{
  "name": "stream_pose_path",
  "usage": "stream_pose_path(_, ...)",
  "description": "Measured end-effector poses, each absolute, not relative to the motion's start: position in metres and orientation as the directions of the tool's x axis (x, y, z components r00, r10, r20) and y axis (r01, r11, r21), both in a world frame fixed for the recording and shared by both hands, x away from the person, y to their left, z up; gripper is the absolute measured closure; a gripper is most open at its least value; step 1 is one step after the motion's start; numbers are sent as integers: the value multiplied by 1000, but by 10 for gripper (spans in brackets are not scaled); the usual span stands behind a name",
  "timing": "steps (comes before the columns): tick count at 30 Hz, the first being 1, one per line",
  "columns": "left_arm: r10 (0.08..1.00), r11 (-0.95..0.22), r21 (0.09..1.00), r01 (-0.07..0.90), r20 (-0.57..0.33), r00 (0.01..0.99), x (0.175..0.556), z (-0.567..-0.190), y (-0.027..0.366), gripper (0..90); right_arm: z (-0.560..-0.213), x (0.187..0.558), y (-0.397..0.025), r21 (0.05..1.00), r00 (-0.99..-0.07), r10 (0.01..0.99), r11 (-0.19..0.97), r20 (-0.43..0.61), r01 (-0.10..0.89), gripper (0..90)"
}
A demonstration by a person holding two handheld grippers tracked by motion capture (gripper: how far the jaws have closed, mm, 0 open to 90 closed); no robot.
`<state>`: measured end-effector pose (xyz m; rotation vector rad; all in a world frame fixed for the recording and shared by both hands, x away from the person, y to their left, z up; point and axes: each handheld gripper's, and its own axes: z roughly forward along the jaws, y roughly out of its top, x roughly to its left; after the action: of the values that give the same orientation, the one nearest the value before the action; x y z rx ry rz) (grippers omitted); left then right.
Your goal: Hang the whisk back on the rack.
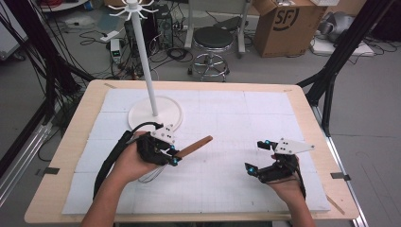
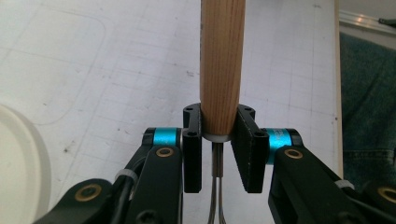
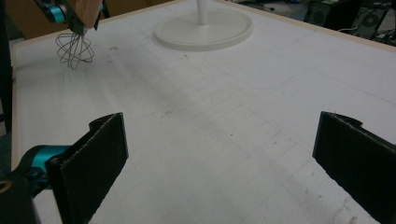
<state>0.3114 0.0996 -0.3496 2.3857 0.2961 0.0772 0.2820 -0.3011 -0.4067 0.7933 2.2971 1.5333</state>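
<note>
On white gridded mat (image 1: 227,118), left gripper (image 1: 173,155) pinching whisk (image 1: 194,146), right gripper (image 1: 257,158) jaws spread, stool (image 1: 213,40) behind table.

On the bench (image 1: 71,156) a mat (image 1: 246,118) covers most of the top. The stand (image 1: 155,112) sits at the far left of the mat. Just in front of it, the left hand-held gripper (image 1: 174,155) carries the whisk (image 1: 194,146), whose handle points right. The right hand-held gripper (image 1: 257,156) is well apart, near the front right.
</note>
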Motion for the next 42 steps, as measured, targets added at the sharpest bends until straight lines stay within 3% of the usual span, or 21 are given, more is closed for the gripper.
stream_pose_path(33, 321, -535, 809, 244, -73, 944, 326, -274, 147, 745, -407, 282, -299, 907, -817, 572, 299, 79, 297, 21)
stream_pose_path(42, 353, -534, 805, 259, -66, 933, 334, -264, 153, 746, -407, 283, -299, 908, -816, 573, 297, 77, 294, 20)
